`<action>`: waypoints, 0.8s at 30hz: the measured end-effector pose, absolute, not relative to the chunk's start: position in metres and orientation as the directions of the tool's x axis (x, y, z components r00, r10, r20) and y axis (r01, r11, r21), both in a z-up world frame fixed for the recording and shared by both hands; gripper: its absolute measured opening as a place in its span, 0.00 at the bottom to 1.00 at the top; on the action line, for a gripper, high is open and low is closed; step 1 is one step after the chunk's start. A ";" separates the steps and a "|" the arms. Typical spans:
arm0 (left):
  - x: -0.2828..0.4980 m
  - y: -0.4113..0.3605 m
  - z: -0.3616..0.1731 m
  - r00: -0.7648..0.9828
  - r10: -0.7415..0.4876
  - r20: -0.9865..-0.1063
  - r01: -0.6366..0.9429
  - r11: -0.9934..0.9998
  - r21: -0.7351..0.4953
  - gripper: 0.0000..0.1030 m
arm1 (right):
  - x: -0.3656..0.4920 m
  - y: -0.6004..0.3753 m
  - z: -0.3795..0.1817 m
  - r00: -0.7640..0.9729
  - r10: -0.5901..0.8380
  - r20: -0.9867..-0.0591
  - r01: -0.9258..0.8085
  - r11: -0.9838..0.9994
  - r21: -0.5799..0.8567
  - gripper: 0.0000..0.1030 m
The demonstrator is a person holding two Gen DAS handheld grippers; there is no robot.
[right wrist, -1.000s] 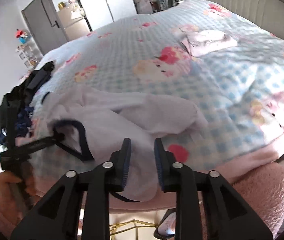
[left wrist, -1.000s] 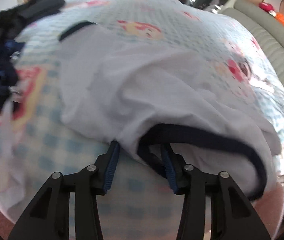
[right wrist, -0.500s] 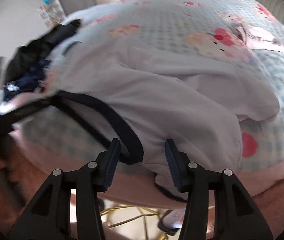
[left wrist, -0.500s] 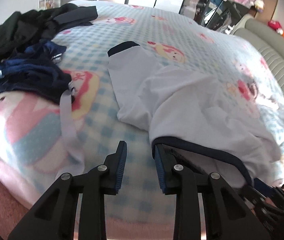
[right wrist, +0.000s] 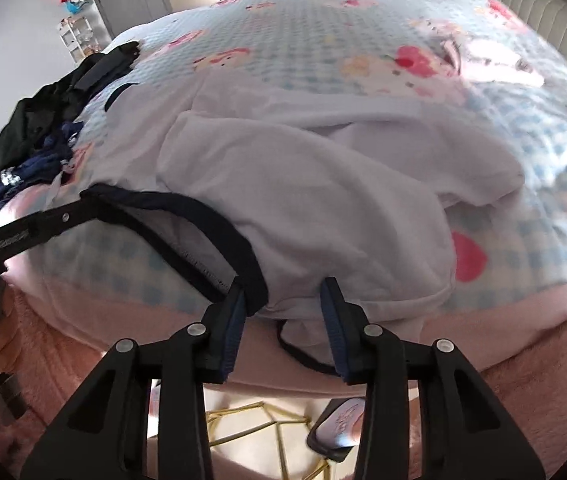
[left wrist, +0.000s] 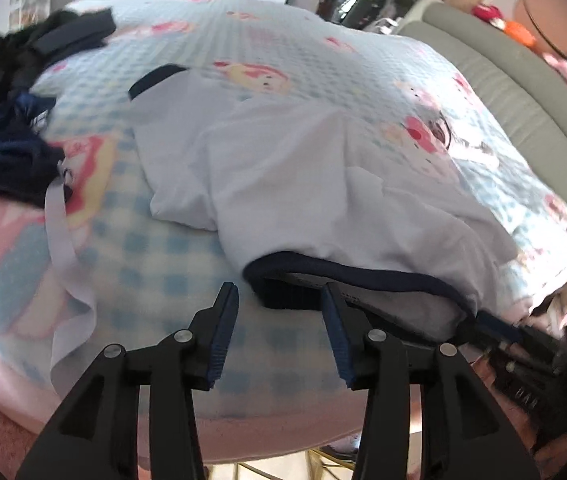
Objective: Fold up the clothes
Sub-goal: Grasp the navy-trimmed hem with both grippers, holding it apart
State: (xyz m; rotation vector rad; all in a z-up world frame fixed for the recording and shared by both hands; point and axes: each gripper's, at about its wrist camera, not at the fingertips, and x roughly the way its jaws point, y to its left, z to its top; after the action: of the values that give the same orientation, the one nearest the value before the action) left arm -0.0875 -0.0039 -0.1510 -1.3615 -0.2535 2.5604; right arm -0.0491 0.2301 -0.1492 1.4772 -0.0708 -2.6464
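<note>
White shirt: thin, soft matt cloth, creased, edged with a darker navy ribbed band.
Bedspread: quilted cloth with a fine waffle texture, printed in pale blue checks and pink cartoon figures; matt.
Pink blanket: plush, fuzzy fleece along the bed's edge.
Dark clothes pile: black and navy fabric, matt, crumpled.
Left gripper: matt black plastic fingers with small bright metal rivets and ridged blue rubbery pads.
Right gripper: same black plastic, metal rivets, blue ridged pads.
Headboard: padded, smooth, channelled upholstery, pale grey-green.
</note>
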 end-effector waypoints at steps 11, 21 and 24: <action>-0.133 0.018 -0.153 -0.582 0.215 -0.784 -0.114 -0.976 -0.183 0.46 | -0.054 0.235 -0.150 -0.523 -0.064 -0.850 0.032 -0.998 0.055 0.50; -0.114 0.002 -0.138 -0.623 0.162 -0.765 -0.078 -0.986 -0.145 0.07 | -0.076 0.237 -0.159 -0.511 -0.132 -0.849 0.059 -0.991 0.119 0.29; -0.099 -0.015 -0.118 -0.662 0.139 -0.737 -0.040 -0.988 -0.149 0.05 | -0.072 0.243 -0.146 -0.549 -0.128 -0.826 0.037 -0.991 0.129 0.30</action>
State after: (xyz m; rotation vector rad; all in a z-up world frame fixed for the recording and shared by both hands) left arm -0.0985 -0.0153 -0.1183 -1.2443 -0.1831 2.7711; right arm -0.0721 0.2428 -0.1465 1.4423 -0.1464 -2.6804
